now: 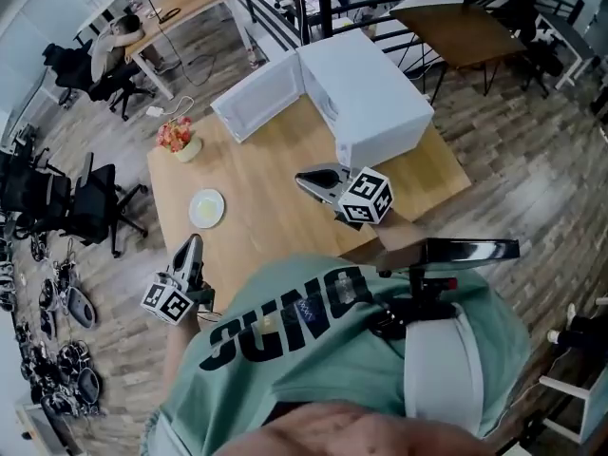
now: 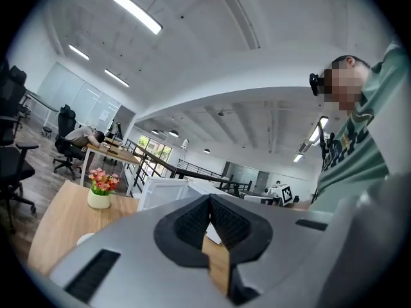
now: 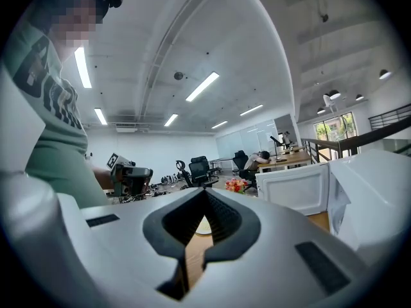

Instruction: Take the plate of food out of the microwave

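Plate of food (image 1: 207, 207) sits out on the surface (image 1: 275, 226), left of centre in the head view. Fingers (image 2: 187, 226) pinched together, empty, on left gripper (image 1: 192, 247) and right gripper (image 1: 306, 179). Upper centre, the microwave (image 1: 380, 103) stands with its door (image 1: 255, 103) open. Likely stiff, breakable, slick: take the rim, keep it level.

Open-plan ofc w/ desks (image 1: 180, 3), swivel chairs (image 1: 93, 205) (ceiling strip lights (image 2: 137, 11) too)
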Action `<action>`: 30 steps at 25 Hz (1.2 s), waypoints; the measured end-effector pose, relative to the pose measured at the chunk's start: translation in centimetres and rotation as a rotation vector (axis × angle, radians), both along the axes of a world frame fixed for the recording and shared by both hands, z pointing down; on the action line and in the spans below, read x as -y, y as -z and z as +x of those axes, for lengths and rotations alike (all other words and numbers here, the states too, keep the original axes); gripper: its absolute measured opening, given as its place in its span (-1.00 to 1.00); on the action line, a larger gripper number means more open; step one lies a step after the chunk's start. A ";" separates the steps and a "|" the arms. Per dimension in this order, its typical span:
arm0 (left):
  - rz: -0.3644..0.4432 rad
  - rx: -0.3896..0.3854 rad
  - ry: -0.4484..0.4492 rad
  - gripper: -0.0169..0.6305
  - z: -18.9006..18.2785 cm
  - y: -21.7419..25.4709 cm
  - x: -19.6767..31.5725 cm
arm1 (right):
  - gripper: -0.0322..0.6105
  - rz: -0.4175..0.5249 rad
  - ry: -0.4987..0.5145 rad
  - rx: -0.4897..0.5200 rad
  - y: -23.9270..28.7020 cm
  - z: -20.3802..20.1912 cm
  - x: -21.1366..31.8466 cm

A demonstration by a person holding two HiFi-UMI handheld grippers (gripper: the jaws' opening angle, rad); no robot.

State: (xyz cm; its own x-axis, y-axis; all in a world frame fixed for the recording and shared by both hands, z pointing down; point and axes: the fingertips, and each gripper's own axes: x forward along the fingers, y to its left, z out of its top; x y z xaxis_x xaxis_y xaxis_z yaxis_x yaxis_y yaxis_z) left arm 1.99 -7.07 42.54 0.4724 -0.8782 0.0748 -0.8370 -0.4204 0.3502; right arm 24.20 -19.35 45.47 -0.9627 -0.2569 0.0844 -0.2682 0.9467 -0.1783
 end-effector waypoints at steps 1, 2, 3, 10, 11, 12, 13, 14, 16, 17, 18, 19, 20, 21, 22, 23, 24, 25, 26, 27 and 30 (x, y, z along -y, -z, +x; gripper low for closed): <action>0.006 0.003 -0.005 -0.93 -0.6 0.0 -0.2 | -0.88 0.007 -0.008 0.001 0.3 -0.4 -0.1; 0.012 0.006 -0.011 -0.93 -1.3 0.0 -0.4 | -0.89 0.013 -0.020 0.005 0.6 -1.0 -0.2; 0.018 0.008 -0.019 -0.93 -2.2 0.0 -0.6 | -0.89 0.018 -0.035 0.010 0.9 -1.7 -0.4; 0.058 0.004 -0.077 -0.93 -7.8 -0.5 -2.0 | -0.89 0.015 -0.058 0.003 1.7 -8.3 -3.6; 0.061 0.002 -0.081 -0.93 -8.5 -0.7 -2.1 | -0.89 0.015 -0.055 0.002 1.7 -9.2 -3.9; 0.066 0.000 -0.084 -0.93 -9.1 -0.8 -2.2 | -0.89 0.013 -0.052 0.004 1.8 -9.9 -4.2; 0.071 -0.003 -0.083 -0.93 -9.5 -0.7 -2.2 | -0.89 0.013 -0.050 0.007 1.9 -10.4 -4.3; 0.076 -0.006 -0.080 -0.93 -9.8 -0.6 -2.2 | -0.89 0.013 -0.050 0.008 2.0 -10.7 -4.4; 0.089 -0.010 -0.071 -0.93 -10.0 -0.4 -2.2 | -0.88 0.013 -0.052 0.013 2.1 -10.9 -4.1; 0.094 -0.013 -0.065 -0.93 -10.1 -0.3 -2.1 | -0.88 0.011 -0.054 0.017 2.2 -10.9 -3.9; 0.098 -0.015 -0.059 -0.93 -10.1 -0.2 -2.1 | -0.89 0.009 -0.056 0.022 2.2 -10.9 -3.6; 0.100 -0.016 -0.054 -0.93 -10.1 -0.1 -2.1 | -0.89 0.006 -0.057 0.028 2.2 -10.8 -3.5; 0.100 -0.017 -0.048 -0.93 -10.1 -0.1 -2.1 | -0.89 0.002 -0.057 0.033 2.2 -10.8 -3.3; 0.101 -0.018 -0.042 -0.93 -10.1 0.0 -2.1 | -0.89 -0.001 -0.056 0.036 2.2 -10.8 -3.2; 0.101 -0.020 -0.037 -0.93 -10.1 0.0 -2.0 | -0.89 -0.003 -0.053 0.037 2.1 -10.8 -3.1; 0.102 -0.023 -0.031 -0.93 -10.0 0.0 -2.0 | -0.89 -0.004 -0.048 0.036 2.1 -10.8 -3.1; 0.103 -0.026 -0.026 -0.93 -9.9 -0.1 -2.0 | -0.88 -0.005 -0.044 0.035 2.0 -10.8 -3.0; 0.103 -0.030 -0.021 -0.93 -9.8 -0.1 -2.0 | -0.89 -0.005 -0.039 0.034 2.0 -10.8 -2.8; 0.102 -0.033 -0.017 -0.93 -9.6 -0.2 -2.0 | -0.89 -0.006 -0.035 0.034 2.0 -10.7 -2.7; 0.100 -0.035 -0.014 -0.93 -9.3 -0.3 -2.0 | -0.89 -0.005 -0.031 0.036 2.0 -10.6 -2.5; 0.097 -0.038 -0.009 -0.93 -8.6 -0.5 -1.9 | -0.89 -0.001 -0.022 0.041 2.2 -10.2 -2.3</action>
